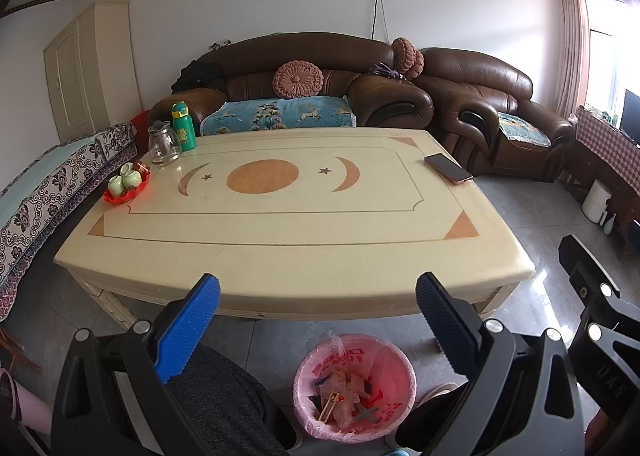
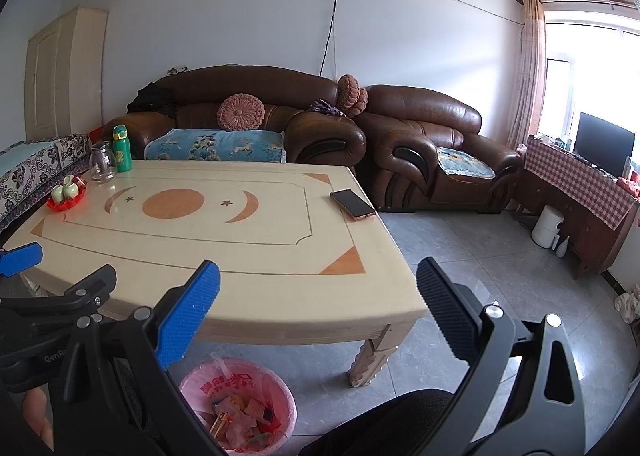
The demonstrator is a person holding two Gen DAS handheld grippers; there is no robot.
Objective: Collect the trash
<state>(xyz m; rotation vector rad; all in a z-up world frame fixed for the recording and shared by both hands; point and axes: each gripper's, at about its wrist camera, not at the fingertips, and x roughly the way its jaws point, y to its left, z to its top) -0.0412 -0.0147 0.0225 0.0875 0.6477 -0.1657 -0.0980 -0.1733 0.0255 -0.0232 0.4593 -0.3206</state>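
Note:
A pink-lined trash bin [image 1: 396, 370] stands on the floor in front of the cream table [image 1: 280, 256]; it holds several wrappers and scraps [image 1: 344, 396]. The bin also shows in the right wrist view [image 2: 280, 404]. My left gripper [image 1: 318, 330] is open and empty, held above the bin at the table's near edge. My right gripper [image 2: 318, 312] is open and empty, over the table's near right corner. The left gripper [image 2: 20, 258] shows at the left edge of the right wrist view.
On the table stand a phone [image 1: 448, 167], a glass jug [image 1: 162, 144], a green bottle [image 1: 183, 127] and a red tray of green cups [image 1: 126, 186]. Brown sofas [image 1: 320, 92] lie behind it, a patterned bed [image 1: 48, 184] at the left, a cabinet with a monitor [image 2: 580, 184] at the right.

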